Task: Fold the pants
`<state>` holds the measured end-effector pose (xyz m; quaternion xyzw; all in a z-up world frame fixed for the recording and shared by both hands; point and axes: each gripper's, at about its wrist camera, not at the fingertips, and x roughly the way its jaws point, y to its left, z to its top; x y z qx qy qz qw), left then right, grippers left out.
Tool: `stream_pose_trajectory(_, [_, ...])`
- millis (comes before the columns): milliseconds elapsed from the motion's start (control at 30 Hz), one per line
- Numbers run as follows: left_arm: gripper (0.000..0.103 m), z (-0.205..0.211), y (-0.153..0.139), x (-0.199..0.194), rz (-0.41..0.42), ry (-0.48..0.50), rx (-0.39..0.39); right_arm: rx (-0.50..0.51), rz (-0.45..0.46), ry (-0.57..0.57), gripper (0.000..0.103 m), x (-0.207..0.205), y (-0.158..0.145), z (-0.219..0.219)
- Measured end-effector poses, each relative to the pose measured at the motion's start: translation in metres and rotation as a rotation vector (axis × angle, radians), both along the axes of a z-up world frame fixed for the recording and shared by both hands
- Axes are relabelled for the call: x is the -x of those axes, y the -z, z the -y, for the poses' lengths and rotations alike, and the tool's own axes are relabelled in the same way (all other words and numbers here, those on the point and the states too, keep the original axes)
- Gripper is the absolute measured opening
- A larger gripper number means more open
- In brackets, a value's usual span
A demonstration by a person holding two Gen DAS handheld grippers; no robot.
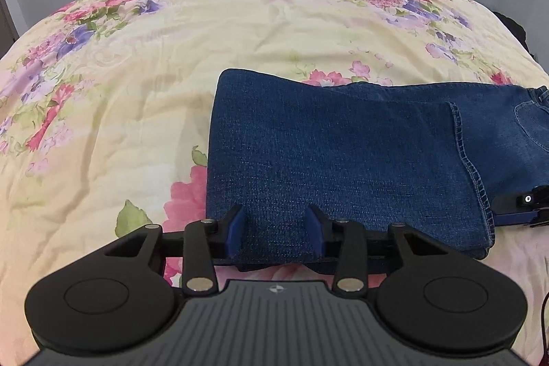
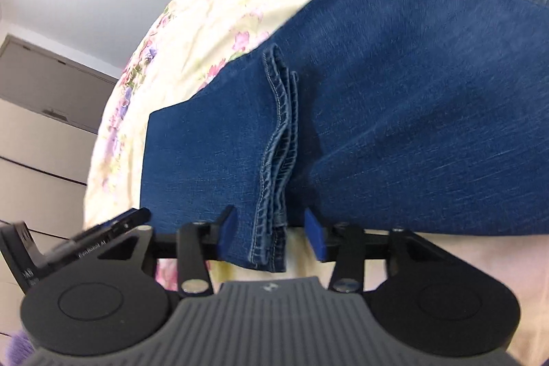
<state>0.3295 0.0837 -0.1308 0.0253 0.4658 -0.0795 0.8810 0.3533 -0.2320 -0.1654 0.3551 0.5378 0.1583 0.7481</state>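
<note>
Blue denim pants lie on the floral bedspread, legs folded back so the hems rest on the upper part. My left gripper is open, its blue pads either side of the near folded edge of the pants. My right gripper is open around the hem ends, with fabric between the pads. The right gripper also shows in the left wrist view at the right edge of the pants. The left gripper shows in the right wrist view at the lower left.
The yellow floral bedspread spreads wide to the left and far side of the pants. A pale wall stands behind the bed. A beige drawer unit stands beside the bed. A dark item lies at the bed's far right edge.
</note>
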Motion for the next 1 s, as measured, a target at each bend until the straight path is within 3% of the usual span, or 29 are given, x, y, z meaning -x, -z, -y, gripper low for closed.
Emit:
stream_pose_trajectory(100, [0.047, 0.0, 0.001, -0.001, -0.004, -0.001, 0.008, -0.049, -0.061, 0.018, 0.046, -0.002, 0.023, -0.002])
stream_pose_trajectory(233, [0.047, 0.002, 0.002, -0.004, -0.009, 0.011, -0.005, -0.191, -0.132, 0.052, 0.045, 0.001, 0.053, -0.004])
stream_pose_trajectory(300, [0.047, 0.002, 0.003, -0.007, -0.015, 0.011, -0.003, -0.235, -0.163, 0.069, 0.037, 0.003, 0.066, -0.006])
stream_pose_trajectory(433, [0.047, 0.001, 0.004, -0.009, -0.018, 0.009, -0.002, -0.264, -0.17, 0.092, 0.03, 0.003, 0.07, -0.007])
stream_pose_trajectory(500, [0.047, 0.0, 0.003, -0.009, -0.015, 0.004, -0.001, -0.269, -0.158, 0.092, 0.019, 0.007, 0.062, -0.001])
stream_pose_trajectory(600, [0.047, -0.002, -0.002, -0.009, 0.003, -0.016, 0.015, -0.244, -0.108, 0.082, 0.011, 0.01, 0.036, 0.004])
stream_pose_trajectory(733, [0.047, -0.008, -0.023, -0.004, 0.062, -0.073, 0.052, -0.143, 0.0, 0.038, 0.009, -0.003, -0.023, -0.006])
stream_pose_trajectory(833, [0.047, -0.012, -0.043, -0.001, 0.103, -0.115, 0.07, -0.047, 0.081, 0.011, 0.009, -0.023, -0.078, -0.01])
stream_pose_trajectory(1000, [0.047, -0.01, -0.066, 0.008, 0.144, -0.137, 0.091, 0.136, 0.289, -0.012, 0.007, -0.042, -0.18, -0.006])
